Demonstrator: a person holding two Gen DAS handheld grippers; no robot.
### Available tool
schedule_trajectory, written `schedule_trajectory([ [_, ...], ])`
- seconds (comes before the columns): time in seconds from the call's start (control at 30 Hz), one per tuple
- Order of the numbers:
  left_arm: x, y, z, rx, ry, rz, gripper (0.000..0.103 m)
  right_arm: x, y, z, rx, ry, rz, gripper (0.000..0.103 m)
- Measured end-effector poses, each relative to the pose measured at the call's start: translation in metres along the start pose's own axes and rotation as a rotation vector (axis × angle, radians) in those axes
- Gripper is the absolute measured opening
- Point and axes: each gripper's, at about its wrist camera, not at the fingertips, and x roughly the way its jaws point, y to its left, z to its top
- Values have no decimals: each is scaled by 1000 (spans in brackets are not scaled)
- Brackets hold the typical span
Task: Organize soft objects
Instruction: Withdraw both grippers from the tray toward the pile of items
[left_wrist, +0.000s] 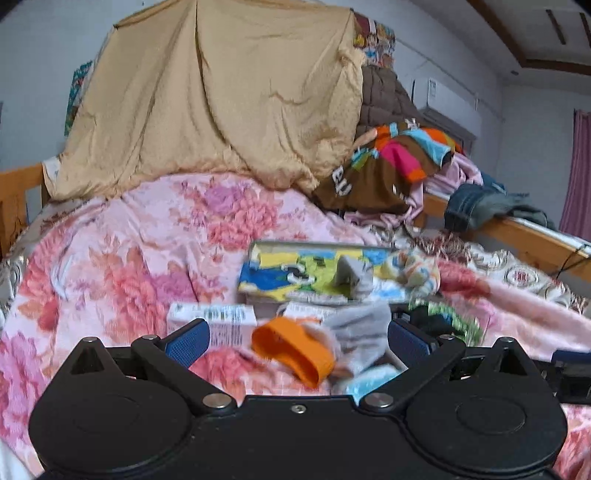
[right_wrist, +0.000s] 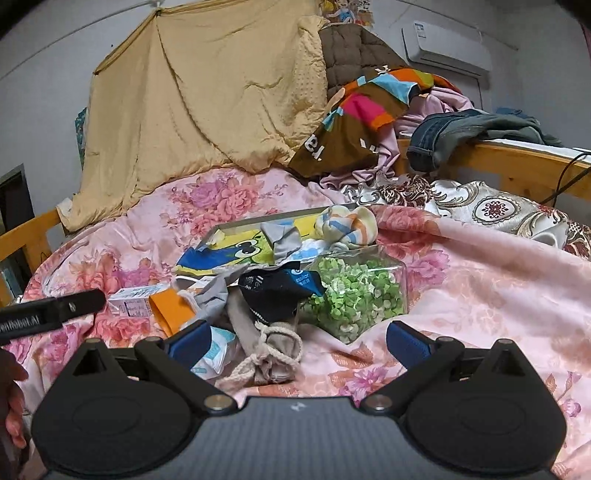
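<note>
**Right wrist view shows the pile whole; left wrist view blurs it**

Right wrist view: the right gripper (right_wrist: 297, 341) stands wide and holds nothing, above a beige drawstring cloth pouch (right_wrist: 271, 349) on the pink floral quilt (right_wrist: 480, 280). At 12 o'clock from the pouch lies a black and blue cloth bag (right_wrist: 280, 293); at 2 o'clock, a clear bag of green pieces (right_wrist: 360, 295); at 10 o'clock, an orange-cuffed grey sock (right_wrist: 192, 304). Beyond these sits a flat cartoon-printed box (right_wrist: 225, 251) with a rolled striped sock (right_wrist: 345, 223) on it.

Left wrist view: the left gripper (left_wrist: 295, 341) is also wide and empty, with the orange-cuffed sock (left_wrist: 295, 350) between its fingers, blurred. The pouch is not visible here. A small white carton (left_wrist: 212, 321) lies at 10 o'clock.
</note>
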Motion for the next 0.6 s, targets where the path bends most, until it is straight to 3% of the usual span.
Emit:
schedule_trajectory([
  [0.2, 5, -3, -13, 35, 49, -30, 102, 8, 5, -2, -26, 43, -2, 103],
  [0.4, 12, -11, -17, 58, 121, -125, 102, 15, 6, -3, -42, 77, -1, 103],
  [0.6, 21, -23, -23, 158, 143, -198, 102, 12, 0, 0, -8, 73, -10, 103],
])
